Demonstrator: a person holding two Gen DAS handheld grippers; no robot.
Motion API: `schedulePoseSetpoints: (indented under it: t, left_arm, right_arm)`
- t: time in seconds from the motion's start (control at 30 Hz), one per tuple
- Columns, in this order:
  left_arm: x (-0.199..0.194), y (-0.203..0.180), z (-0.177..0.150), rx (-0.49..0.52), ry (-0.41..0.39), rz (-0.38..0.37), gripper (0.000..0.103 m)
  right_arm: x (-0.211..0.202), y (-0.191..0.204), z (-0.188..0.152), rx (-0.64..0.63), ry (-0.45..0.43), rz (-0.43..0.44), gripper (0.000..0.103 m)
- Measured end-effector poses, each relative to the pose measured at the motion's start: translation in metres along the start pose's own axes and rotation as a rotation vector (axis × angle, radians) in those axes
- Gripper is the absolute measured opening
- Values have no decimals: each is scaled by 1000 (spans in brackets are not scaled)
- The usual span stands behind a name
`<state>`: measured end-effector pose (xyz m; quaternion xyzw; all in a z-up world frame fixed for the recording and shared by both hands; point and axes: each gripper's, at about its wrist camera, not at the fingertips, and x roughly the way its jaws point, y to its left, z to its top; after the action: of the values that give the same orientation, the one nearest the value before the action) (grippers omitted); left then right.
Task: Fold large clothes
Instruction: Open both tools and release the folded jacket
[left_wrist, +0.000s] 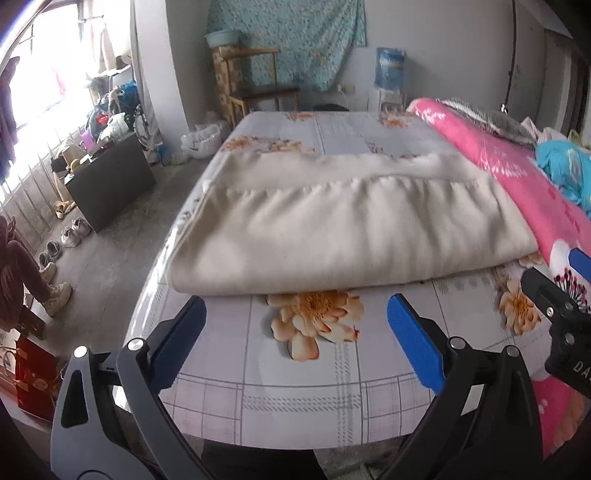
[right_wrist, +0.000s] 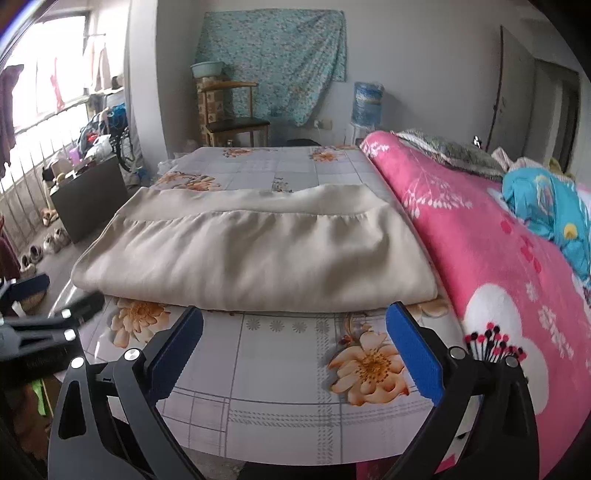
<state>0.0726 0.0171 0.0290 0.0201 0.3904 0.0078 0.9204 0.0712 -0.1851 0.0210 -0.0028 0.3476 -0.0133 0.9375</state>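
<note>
Cream cloth lay folded into a flat rectangle across the middle of the bed, just left of a pink blanket, apparently set down, since the left claw and right claw hung near it wide open, empty.

- Bed with a grey checked sheet printed with orange flowers.
- Folded cream garment lies flat across its middle.
- Pink flowered blanket runs along the 3 o'clock edge, touching the garment.
</note>
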Motion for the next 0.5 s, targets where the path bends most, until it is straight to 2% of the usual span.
schedulePoseSetpoints:
  t: [0.23, 0.5]
  left_arm:
    - [7, -3, -5, -30, 25, -2, 95]
    - [5, -4, -4, -45, 19, 8, 95]
  right_arm:
    - [10, 6, -4, 1, 47, -12, 97]
    - [13, 8, -6, 12, 62, -8, 97]
